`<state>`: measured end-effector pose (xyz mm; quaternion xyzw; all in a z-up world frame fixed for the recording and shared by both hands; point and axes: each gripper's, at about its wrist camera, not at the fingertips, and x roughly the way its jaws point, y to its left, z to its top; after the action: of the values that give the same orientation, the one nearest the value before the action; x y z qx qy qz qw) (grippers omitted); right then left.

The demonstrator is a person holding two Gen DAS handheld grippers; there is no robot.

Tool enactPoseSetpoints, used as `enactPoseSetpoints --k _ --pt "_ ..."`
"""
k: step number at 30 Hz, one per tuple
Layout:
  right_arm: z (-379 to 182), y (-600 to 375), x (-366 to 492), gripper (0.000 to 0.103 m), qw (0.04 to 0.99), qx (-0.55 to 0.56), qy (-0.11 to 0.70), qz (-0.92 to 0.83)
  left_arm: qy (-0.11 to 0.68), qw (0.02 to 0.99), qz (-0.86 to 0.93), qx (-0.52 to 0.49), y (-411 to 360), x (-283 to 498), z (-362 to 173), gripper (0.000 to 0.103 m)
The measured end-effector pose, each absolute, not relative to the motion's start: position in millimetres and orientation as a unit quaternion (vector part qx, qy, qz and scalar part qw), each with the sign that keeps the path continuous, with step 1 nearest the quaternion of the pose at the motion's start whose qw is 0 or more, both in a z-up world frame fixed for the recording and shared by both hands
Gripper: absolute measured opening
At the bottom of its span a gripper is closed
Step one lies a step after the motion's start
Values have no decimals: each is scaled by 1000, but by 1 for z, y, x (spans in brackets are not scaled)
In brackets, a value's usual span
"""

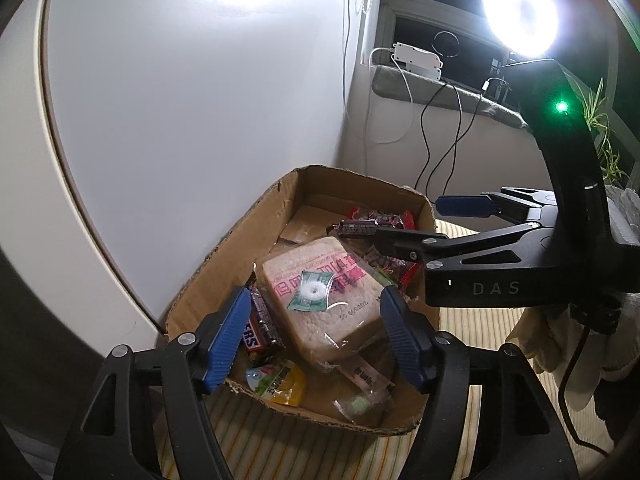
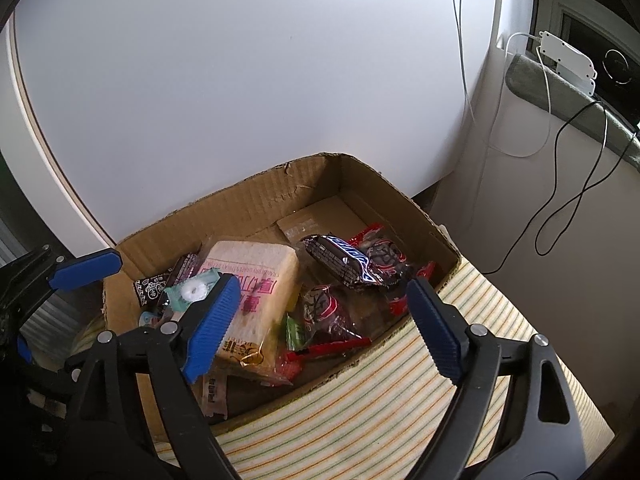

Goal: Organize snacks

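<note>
A cardboard box (image 1: 224, 248) (image 2: 240, 200) holds several snacks. A wrapped bread loaf (image 1: 320, 280) (image 2: 256, 280) with pink print lies in its middle. On the loaf rests a white ring mint in a green wrapper (image 1: 310, 291) (image 2: 192, 291). My left gripper (image 1: 314, 296) hangs open just above the loaf, a blue pad on each side, touching nothing. My right gripper (image 2: 322, 284) (image 1: 408, 220) is open over the box's right half. A Snickers bar (image 2: 344, 260) lies loose below it, on red-and-dark packets (image 2: 324, 308).
The box sits on a striped cloth (image 2: 400, 380) against a white panel (image 1: 180, 100). Another Snickers bar (image 1: 250, 334) and a yellow-green packet (image 1: 280, 380) lie at the box's near left. Cables (image 2: 560, 200), a windowsill and a bright ring light (image 1: 520, 12) are at the right.
</note>
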<state>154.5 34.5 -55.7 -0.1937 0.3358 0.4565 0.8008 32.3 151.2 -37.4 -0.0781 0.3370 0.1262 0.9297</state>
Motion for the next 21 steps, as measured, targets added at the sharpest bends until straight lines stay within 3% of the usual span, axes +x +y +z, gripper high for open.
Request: enactPoseSetpoints --k 21 --pt "-23 2 120 91 831 -175 298 435 318 936 133 -67 137 7 -22 67"
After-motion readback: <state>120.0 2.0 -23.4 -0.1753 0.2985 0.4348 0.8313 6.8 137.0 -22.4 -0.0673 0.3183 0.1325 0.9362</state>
